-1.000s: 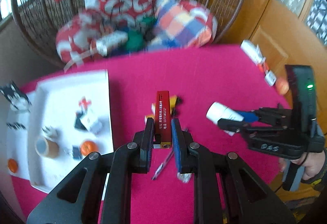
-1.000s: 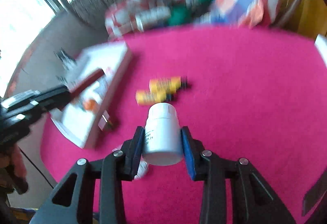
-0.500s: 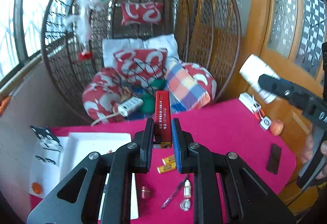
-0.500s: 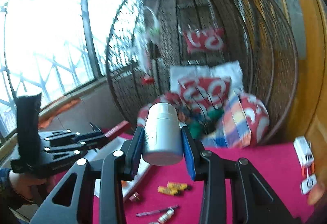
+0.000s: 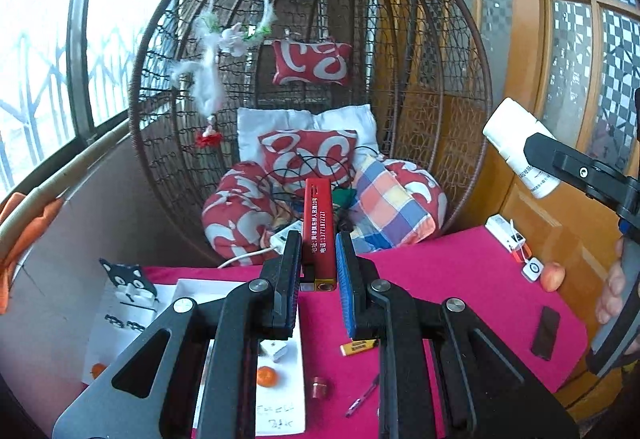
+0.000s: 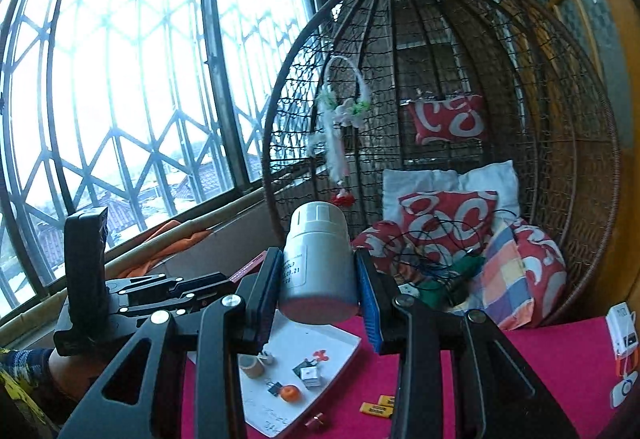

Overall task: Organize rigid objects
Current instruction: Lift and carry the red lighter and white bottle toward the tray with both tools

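My left gripper is shut on a slim red box with white lettering, held high above the pink table. My right gripper is shut on a white capped bottle, also up in the air. In the left wrist view the bottle and right gripper show at the right edge. In the right wrist view the left gripper sits at the left with the red box's tip poking out. Below lies a white tray, also seen from the left wrist.
The tray holds an orange ball, a tape roll and small bits. On the cloth lie yellow batteries, a pen, a copper cap, a black slab and a peach. A wicker hanging chair stands behind.
Both grippers have risen from just over the table with the red box and bottle still held. Both views have tipped up from the tabletop to the chair and window.
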The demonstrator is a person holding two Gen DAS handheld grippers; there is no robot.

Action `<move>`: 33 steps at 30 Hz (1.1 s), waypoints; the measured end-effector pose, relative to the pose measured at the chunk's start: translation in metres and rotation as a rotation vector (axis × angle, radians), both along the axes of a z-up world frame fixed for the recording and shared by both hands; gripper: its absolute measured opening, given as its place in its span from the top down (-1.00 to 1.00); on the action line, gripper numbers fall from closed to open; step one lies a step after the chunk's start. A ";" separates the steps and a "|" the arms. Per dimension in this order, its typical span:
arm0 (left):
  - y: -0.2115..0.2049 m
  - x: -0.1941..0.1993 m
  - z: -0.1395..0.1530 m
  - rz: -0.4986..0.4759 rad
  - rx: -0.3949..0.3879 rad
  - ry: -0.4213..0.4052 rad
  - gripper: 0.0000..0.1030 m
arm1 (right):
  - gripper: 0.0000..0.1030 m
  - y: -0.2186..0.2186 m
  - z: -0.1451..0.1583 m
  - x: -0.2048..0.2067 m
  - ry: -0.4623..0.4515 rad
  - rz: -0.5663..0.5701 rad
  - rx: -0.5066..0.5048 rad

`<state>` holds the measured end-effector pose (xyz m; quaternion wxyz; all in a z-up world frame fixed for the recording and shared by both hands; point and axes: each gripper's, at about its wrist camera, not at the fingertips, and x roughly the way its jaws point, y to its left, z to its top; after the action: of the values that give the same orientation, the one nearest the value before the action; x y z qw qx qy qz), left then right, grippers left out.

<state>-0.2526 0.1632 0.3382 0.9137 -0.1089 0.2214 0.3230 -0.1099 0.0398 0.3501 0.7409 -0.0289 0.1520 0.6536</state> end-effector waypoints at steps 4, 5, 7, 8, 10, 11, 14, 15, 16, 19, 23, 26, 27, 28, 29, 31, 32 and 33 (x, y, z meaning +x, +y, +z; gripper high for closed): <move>0.008 -0.013 -0.001 0.017 -0.003 -0.005 0.68 | 0.30 0.008 0.000 -0.008 -0.002 0.021 -0.002; 0.009 -0.013 -0.002 0.020 -0.006 -0.005 0.68 | 0.30 0.010 -0.001 -0.009 0.001 0.027 -0.003; 0.012 -0.018 -0.002 0.027 -0.010 -0.005 0.68 | 0.30 0.014 -0.002 -0.012 0.006 0.036 -0.004; 0.013 -0.020 -0.003 0.029 -0.011 -0.005 0.68 | 0.30 0.016 -0.002 -0.013 0.007 0.042 -0.006; 0.016 -0.026 -0.004 0.035 -0.011 -0.004 0.68 | 0.30 0.020 -0.002 -0.017 0.007 0.052 -0.008; 0.018 -0.030 -0.004 0.040 -0.010 -0.003 0.68 | 0.30 0.023 -0.002 -0.019 0.007 0.056 -0.010; 0.023 -0.038 -0.006 0.051 -0.015 -0.003 0.68 | 0.30 0.032 -0.004 -0.025 0.015 0.074 -0.018; 0.026 -0.042 -0.006 0.056 -0.015 -0.003 0.68 | 0.30 0.036 -0.004 -0.027 0.013 0.078 -0.021; 0.028 -0.045 -0.006 0.061 -0.017 -0.004 0.68 | 0.30 0.039 -0.005 -0.030 0.011 0.082 -0.025; 0.037 -0.053 -0.008 0.074 -0.022 -0.006 0.68 | 0.30 0.047 -0.005 -0.036 0.010 0.096 -0.032; 0.049 -0.064 -0.012 0.081 -0.035 -0.005 0.68 | 0.30 0.058 -0.008 -0.045 0.007 0.110 -0.043; 0.058 -0.069 -0.016 0.085 -0.048 0.000 0.68 | 0.30 0.069 -0.012 -0.049 0.014 0.120 -0.058; 0.062 -0.070 -0.019 0.085 -0.054 0.003 0.68 | 0.30 0.074 -0.013 -0.051 0.018 0.123 -0.065; 0.065 -0.071 -0.020 0.085 -0.060 0.007 0.68 | 0.30 0.079 -0.016 -0.052 0.022 0.127 -0.074; 0.070 -0.072 -0.023 0.084 -0.068 0.012 0.68 | 0.30 0.082 -0.018 -0.053 0.027 0.129 -0.080; 0.079 -0.072 -0.028 0.083 -0.081 0.023 0.68 | 0.30 0.090 -0.023 -0.054 0.039 0.137 -0.095; 0.082 -0.073 -0.030 0.082 -0.085 0.027 0.68 | 0.30 0.096 -0.027 -0.055 0.043 0.140 -0.106; 0.087 -0.073 -0.033 0.082 -0.091 0.034 0.68 | 0.30 0.100 -0.030 -0.056 0.045 0.142 -0.114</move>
<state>-0.3256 0.2499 0.3048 0.8899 -0.1539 0.2469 0.3514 -0.1656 0.1396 0.3202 0.6862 -0.0671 0.2033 0.6952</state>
